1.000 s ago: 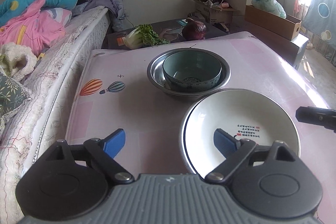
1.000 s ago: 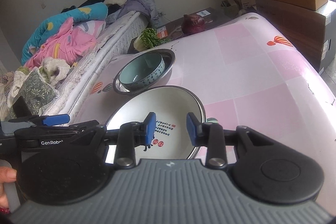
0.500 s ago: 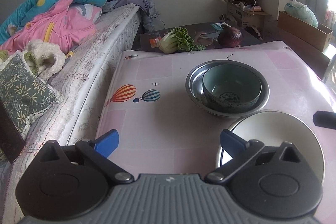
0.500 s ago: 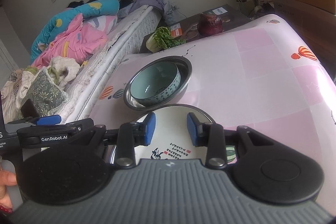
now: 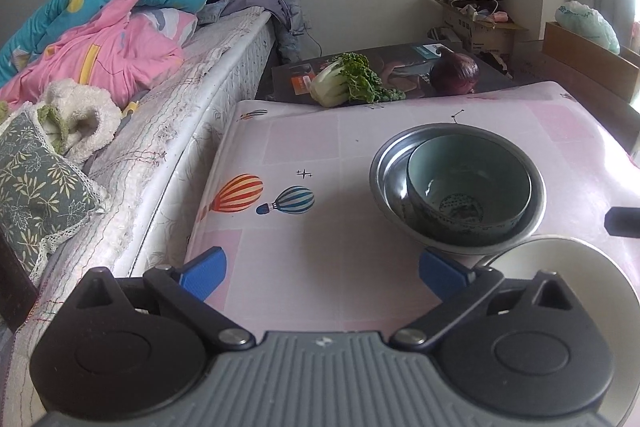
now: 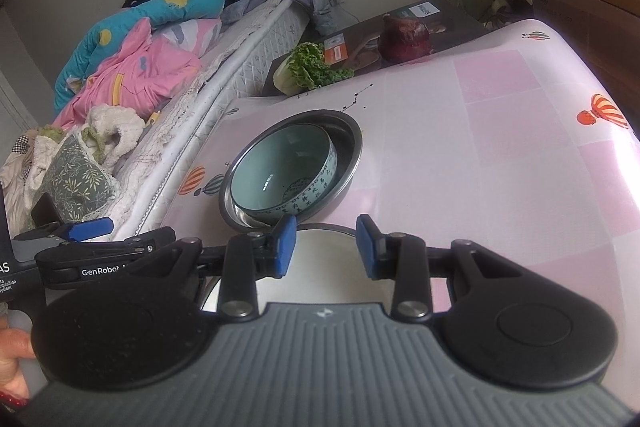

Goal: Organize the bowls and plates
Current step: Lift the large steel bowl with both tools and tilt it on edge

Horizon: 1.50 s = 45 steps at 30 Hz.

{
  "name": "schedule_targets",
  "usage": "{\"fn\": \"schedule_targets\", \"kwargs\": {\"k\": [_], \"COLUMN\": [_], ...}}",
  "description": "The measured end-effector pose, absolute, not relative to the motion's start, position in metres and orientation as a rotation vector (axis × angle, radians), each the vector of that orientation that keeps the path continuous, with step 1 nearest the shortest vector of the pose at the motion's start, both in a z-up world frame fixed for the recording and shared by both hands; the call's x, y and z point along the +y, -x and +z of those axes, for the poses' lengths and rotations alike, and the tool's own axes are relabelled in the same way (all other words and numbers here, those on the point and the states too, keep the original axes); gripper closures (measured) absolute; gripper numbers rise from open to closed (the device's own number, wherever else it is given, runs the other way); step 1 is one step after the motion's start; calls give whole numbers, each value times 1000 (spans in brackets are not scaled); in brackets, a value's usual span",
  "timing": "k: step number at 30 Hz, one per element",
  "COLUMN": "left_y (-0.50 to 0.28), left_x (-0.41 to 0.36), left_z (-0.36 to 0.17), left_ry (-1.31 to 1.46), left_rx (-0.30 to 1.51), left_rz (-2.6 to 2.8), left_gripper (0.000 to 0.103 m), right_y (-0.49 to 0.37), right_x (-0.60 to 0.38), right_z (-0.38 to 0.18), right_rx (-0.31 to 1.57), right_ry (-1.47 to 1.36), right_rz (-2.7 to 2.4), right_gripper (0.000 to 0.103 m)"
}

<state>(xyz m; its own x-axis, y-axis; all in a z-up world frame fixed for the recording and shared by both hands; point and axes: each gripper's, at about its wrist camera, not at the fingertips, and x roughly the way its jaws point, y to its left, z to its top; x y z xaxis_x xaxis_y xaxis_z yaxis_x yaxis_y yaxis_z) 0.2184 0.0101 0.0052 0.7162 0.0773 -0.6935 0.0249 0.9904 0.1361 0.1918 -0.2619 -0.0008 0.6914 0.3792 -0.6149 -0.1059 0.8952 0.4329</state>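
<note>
A teal ceramic bowl [image 5: 468,195] [image 6: 284,171] sits nested in a steel bowl [image 5: 384,171] [image 6: 348,139] on the pink table [image 5: 320,227]. A white plate [image 5: 560,263] [image 6: 320,283] lies just in front of them, mostly hidden under the gripper bodies. My left gripper [image 5: 322,269] stands wide open over bare tablecloth, left of the plate, with nothing between its fingers. My right gripper [image 6: 326,247] hovers above the plate's far rim, its jaws a narrow gap apart and gripping nothing. One right fingertip [image 5: 624,221] shows in the left wrist view.
A bed [image 5: 192,115] heaped with bedding runs along the table's left side. Beyond the far edge, a leafy green vegetable [image 5: 344,83] and a red onion [image 5: 456,73] rest on a dark low surface. Cardboard boxes [image 5: 480,23] stand at the back right. A hand [image 6: 12,359] holds the left gripper.
Both grippers have drawn back from the plate, which has slid low in both views. The left view has swung left onto bare tablecloth, and its jaws stand a little wider.
</note>
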Motion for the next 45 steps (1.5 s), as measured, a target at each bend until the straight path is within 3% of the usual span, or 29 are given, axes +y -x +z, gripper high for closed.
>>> {"fn": "schedule_targets", "kwargs": {"k": [4, 7, 12, 17, 29, 36, 39, 45], "left_y": [-245, -268, -297, -314, -325, -332, -340, -351], "left_x": [41, 53, 57, 55, 38, 40, 44, 47], "left_z": [1, -4, -16, -24, -26, -26, -29, -44], "left_ry": [81, 174, 282, 381, 309, 319, 352, 388], "left_rx": [784, 811, 859, 900, 905, 917, 964, 1035], "left_rz": [-22, -45, -100, -174, -163, -166, -159, -153], "left_gripper": [3, 14, 50, 73, 93, 92, 84, 83], "right_y": [-217, -238, -272, -290, -309, -320, -324, -326], "right_x": [-268, -272, -272, -265, -257, -258, -261, -261], "right_z": [-5, -10, -21, -28, -45, -55, -57, -57], "right_rx": [770, 779, 815, 839, 893, 930, 942, 955], "right_ry": [-403, -418, -443, -448, -461, -501, -527, -522], "right_rz": [267, 262, 277, 301, 317, 312, 312, 309], "right_gripper": [71, 71, 72, 74, 83, 85, 85, 84]}}
